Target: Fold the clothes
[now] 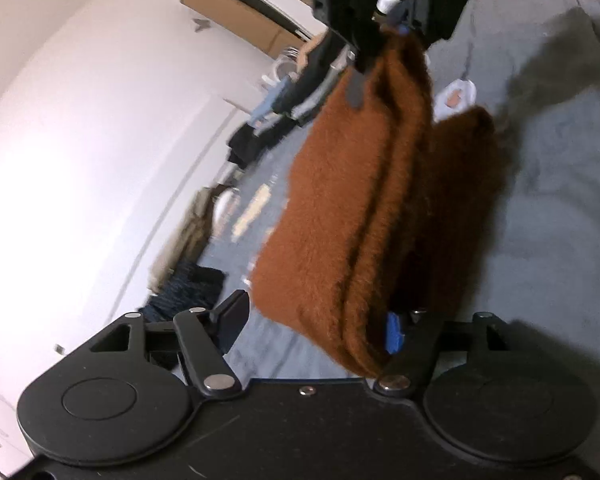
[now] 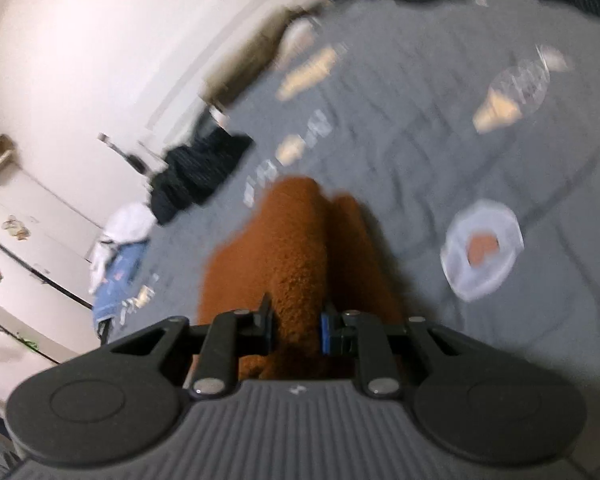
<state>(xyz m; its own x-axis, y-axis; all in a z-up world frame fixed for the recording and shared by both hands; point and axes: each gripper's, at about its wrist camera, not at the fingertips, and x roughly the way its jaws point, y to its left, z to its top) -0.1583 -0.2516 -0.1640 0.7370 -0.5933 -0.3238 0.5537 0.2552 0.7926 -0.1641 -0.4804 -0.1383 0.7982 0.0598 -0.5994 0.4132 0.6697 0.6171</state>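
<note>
A fuzzy rust-brown garment (image 1: 360, 208) hangs doubled over above the grey bed. My right gripper (image 2: 296, 328) is shut on its upper edge, with the brown garment (image 2: 296, 264) bunched between the pads; the same right gripper (image 1: 374, 64) shows at the top of the left wrist view. My left gripper (image 1: 314, 326) is open wide at the garment's lower end. The cloth's bottom edge lies against its blue-padded right finger (image 1: 394, 332), while the left finger (image 1: 232, 320) stands apart from the cloth.
A grey bedsheet (image 2: 440, 168) spreads below. On it lie a white item with an orange patch (image 2: 482, 248), a dark clothing pile (image 2: 196, 176) and a blue-and-white heap (image 2: 116, 264) near the wall. A cardboard box (image 1: 232, 12) stands against the white wall.
</note>
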